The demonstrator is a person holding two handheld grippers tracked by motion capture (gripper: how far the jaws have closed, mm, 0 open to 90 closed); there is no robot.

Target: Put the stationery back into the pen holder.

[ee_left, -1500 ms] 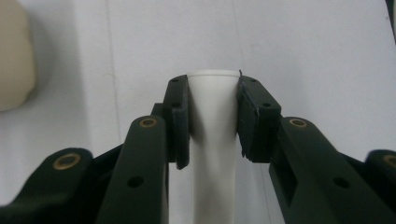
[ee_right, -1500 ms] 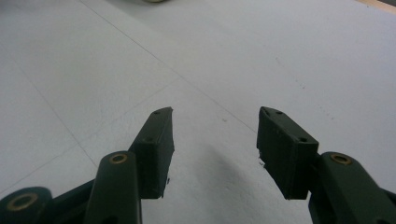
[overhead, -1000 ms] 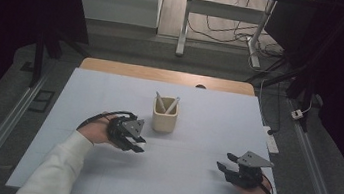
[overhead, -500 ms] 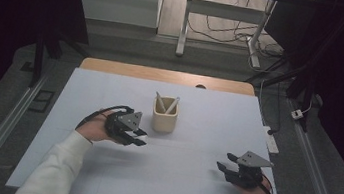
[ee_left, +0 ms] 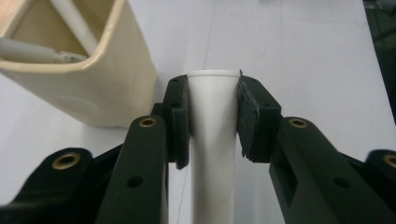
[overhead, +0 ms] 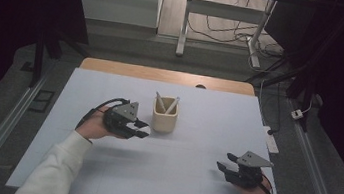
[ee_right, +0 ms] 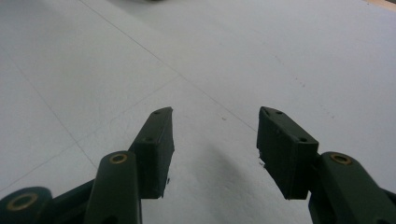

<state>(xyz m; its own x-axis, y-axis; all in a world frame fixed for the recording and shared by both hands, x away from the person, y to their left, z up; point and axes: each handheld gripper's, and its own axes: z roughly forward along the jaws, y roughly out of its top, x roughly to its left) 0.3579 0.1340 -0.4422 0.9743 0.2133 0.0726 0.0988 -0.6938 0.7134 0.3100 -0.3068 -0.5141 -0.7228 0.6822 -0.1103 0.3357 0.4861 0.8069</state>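
Clerk: Movement since the earlier frame, entered first: left tool [overhead: 140,129] had shifted up the surface toward twelve o'clock and drawn in beside the cream holder [overhead: 164,120]; right tool [overhead: 225,169] had kept its spot near five o'clock.

Checker: Item held?

Clerk: One white tube [ee_left: 212,121], smooth plastic by its look, round in section, flaring slightly toward its open end. It sat pinched between the left tool's pads [ee_left: 179,119], its rim just past their tips, jaws drawn fairly narrow upon it.

Checker: Location?

Clerk: Just at nine o'clock of the holder, close to its wall but apart from it, above the white surface [overhead: 189,180].

Checker: Holder contents?

Clerk: Two similar white sticks [overhead: 172,105] leaned inside, tilted against its walls.

Checker: Handling notes?

Clerk: Judged light, stiff and hollow. Smooth wall, so likely slippery; a hard squeeze might dent or crack it. Best hold judged to be across the body below the rim, as it was, pads flat on opposite sides.

Checker: Right tool?

Clerk: Empty, jaws standing wide apart, hovering low over bare surface with nothing between the pads [ee_right: 159,144].
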